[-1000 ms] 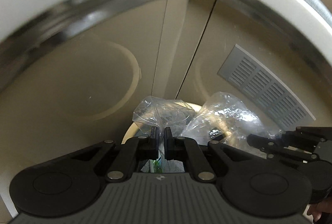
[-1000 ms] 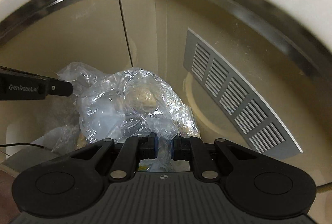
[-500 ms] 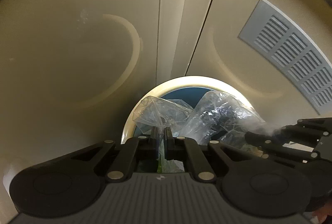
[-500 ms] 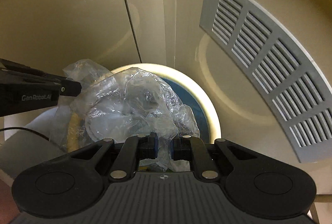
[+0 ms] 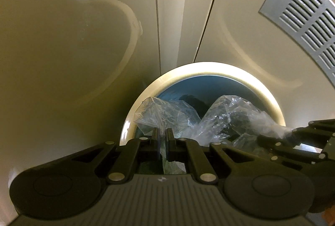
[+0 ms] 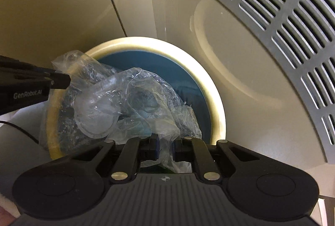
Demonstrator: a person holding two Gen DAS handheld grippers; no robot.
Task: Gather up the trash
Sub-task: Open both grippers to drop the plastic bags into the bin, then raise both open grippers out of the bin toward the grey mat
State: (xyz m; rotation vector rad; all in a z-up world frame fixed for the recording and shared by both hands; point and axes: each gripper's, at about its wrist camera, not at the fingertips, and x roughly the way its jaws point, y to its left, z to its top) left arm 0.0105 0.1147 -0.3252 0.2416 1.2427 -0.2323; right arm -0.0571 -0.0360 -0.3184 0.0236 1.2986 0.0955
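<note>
While over bin | both grippers pinch plastic bag

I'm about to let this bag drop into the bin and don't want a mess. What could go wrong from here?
1. The clear plastic bag sits toward the near side of the bin's rim, so part may drape outside once released.
2. The thin film is bunched between the fingers of the left gripper and the right gripper; it may cling and lift out again.
3. Releasing one side first could tip the contents.
</note>
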